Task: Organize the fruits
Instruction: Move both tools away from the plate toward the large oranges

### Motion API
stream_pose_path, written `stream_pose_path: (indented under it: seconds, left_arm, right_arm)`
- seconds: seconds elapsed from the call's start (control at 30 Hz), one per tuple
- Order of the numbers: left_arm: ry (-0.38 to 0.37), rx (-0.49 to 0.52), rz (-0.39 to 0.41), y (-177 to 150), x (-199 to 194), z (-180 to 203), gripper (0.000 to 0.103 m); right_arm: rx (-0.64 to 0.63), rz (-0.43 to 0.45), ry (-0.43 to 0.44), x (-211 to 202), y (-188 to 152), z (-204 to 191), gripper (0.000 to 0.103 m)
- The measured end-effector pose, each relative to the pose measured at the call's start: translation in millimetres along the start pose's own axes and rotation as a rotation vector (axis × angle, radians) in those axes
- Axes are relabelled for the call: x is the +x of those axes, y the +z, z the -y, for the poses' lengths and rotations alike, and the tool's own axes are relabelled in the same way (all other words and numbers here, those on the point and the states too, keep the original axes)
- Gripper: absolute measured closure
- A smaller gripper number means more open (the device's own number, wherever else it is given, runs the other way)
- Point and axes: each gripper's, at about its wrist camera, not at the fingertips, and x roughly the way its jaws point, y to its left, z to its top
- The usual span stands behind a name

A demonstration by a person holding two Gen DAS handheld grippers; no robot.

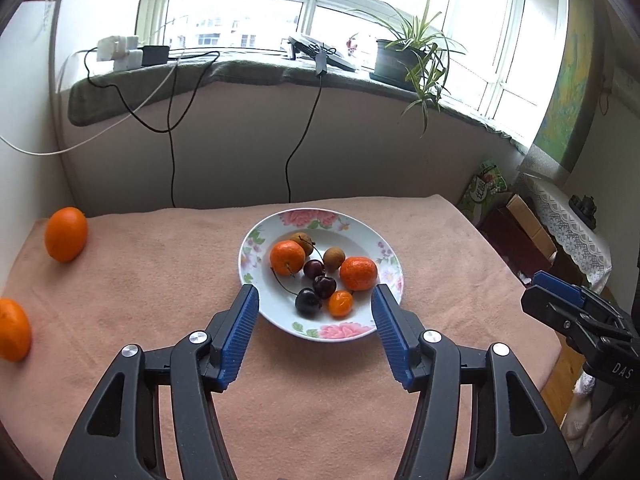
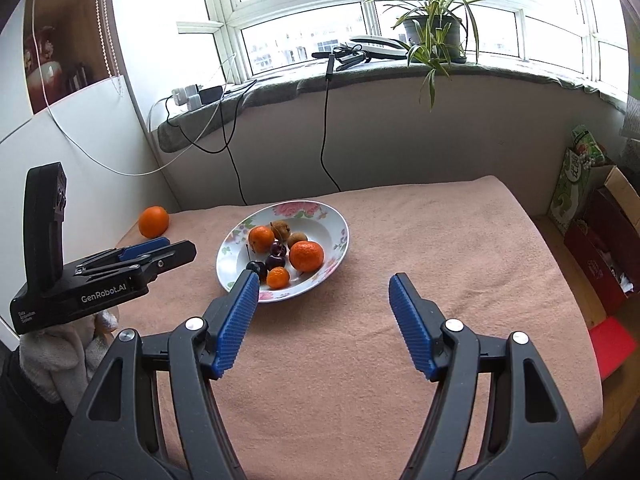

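Fruit sits mostly gathered on the plate (image 1: 390, 258), near the middle of the pink cloth (image 1: 160, 280): two mandarins (image 1: 287, 257), three dark cherries (image 1: 324, 286), two brown longan-like fruits (image 1: 334, 258) and a small kumquat (image 1: 340, 303), all packed close and touching in places. Two oranges remain loose: one orange (image 1: 66, 233) near the far left corner of the cloth, well apart from the plate, and another (image 1: 14, 330) at the left edge, half cut off by the left wrist view.

Judging by look, the loose oranges are firm, round and fairly light, with a slightly grippy peel; they would roll on the cloth if nudged. A grip across the widest part, pads on opposite sides, should hold without bruising. Cherries are small, smooth and soft, so a gentle squeeze or a hold at the stem would suit them. The plate looks like glazed china, slippery and breakable.

Left gripper (image 1: 316, 312) hangs over the near rim of the plate, jaws released, nothing between them. Right gripper (image 2: 324, 300) is likewise spread and empty, over bare cloth just right of the plate.

Behind, a windowsill (image 1: 240, 68) carries cables and a potted plant (image 1: 416, 56).
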Motion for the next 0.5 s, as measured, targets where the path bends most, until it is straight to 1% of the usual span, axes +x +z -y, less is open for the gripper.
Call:
stream_pose_path:
  seconds: [0.07,0.23,0.3,0.33,0.43,0.47,0.5]
  left_arm:
    - [0.007,-0.002,0.006,-1.8,-4.6,-2.8,0.042]
    - [0.022,-0.042,0.009,-8.6,-13.9,-19.3,0.042]
    - [0.031,-0.065,0.013,-10.2,-18.5,-28.4,0.042]
    - [0.034,-0.073,0.017,-10.6,-21.5,-32.1,0.042]
    - [0.061,-0.074,0.042,-12.1,-34.6,-41.5,0.041]
    - [0.072,-0.072,0.050,-12.6,-39.5,-44.4,0.036]
    - [0.085,-0.073,0.061,-13.4,-44.7,-48.0,0.033]
  right_arm:
    - [0.000,0.006,0.010,-1.4,0.6,-1.3,0.033]
    - [-0.047,-0.005,0.029,3.4,4.3,-16.3,0.032]
    - [-0.068,-0.008,0.039,7.4,6.9,-23.3,0.021]
    - [-0.081,-0.003,0.050,8.5,8.1,-27.4,0.014]
    - [-0.114,-0.004,0.078,16.4,14.6,-41.4,0.013]
    - [-0.121,-0.013,0.099,20.9,17.3,-45.8,0.012]
    - [-0.128,-0.023,0.116,26.0,20.3,-51.1,0.012]
